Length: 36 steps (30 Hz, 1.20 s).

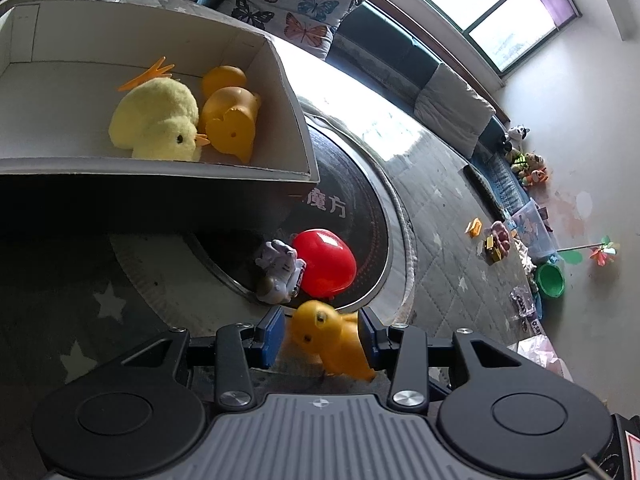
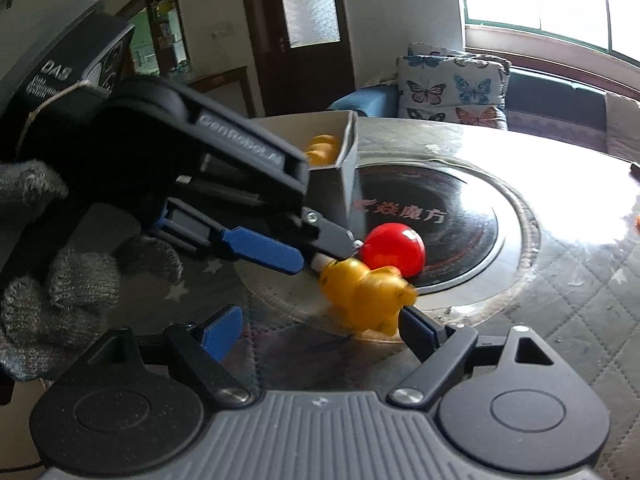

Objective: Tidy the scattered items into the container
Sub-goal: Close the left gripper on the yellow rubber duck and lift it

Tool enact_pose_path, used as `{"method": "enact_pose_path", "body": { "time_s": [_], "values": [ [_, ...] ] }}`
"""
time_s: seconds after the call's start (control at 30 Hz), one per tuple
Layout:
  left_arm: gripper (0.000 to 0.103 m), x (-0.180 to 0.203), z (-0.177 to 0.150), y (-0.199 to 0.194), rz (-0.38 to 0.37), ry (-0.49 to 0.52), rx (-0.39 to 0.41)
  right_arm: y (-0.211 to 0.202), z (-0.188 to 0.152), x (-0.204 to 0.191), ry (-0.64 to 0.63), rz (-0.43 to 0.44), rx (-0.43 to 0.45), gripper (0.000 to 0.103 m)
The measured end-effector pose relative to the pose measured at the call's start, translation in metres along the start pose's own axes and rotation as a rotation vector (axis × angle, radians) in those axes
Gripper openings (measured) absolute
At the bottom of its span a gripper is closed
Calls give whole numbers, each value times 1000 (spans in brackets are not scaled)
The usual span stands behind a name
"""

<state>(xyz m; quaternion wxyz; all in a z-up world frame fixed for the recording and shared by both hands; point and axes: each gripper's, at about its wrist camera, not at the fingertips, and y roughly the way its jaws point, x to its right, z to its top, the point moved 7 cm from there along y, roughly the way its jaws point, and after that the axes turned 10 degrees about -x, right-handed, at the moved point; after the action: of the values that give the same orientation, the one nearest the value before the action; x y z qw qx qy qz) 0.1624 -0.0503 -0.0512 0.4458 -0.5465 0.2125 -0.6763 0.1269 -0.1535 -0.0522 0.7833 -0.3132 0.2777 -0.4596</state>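
My left gripper [image 1: 320, 336] is shut on a yellow rubber duck [image 1: 332, 340], held just above the table; the duck also shows in the right wrist view [image 2: 368, 296], with the left gripper [image 2: 320, 256] reaching in from the left. A red ball [image 1: 326, 262] and a small grey toy figure [image 1: 280, 272] lie just beyond it on the black hob. The white cardboard box [image 1: 296, 168] at upper left holds a plush chick [image 1: 156, 120] and two yellow ducks [image 1: 230, 120]. My right gripper [image 2: 320, 334] is open and empty, close below the held duck.
A round black induction plate [image 2: 460, 232] is set in the quilted table. A butterfly cushion [image 1: 296, 4] and sofa stand behind. Toys, a green bowl [image 1: 552, 280] and a pinwheel lie on the floor at right. A gloved hand [image 2: 60, 280] holds the left gripper.
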Motion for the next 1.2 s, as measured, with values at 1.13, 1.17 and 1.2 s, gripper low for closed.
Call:
{"method": "enact_pose_path", "body": {
  "time_s": [1.13,1.17,1.2],
  "values": [
    [43,-13,2,21,14,-116,-32,14,-3,-6,-68,-51,-40,74],
    [43,-13,2,21,15,-114,-33,16,-3,-6,-64,-57,-41,70],
    [43,-12,3,21,16,-112,-32,18,-3,-5,-55,-60,-44,69]
  ]
}}
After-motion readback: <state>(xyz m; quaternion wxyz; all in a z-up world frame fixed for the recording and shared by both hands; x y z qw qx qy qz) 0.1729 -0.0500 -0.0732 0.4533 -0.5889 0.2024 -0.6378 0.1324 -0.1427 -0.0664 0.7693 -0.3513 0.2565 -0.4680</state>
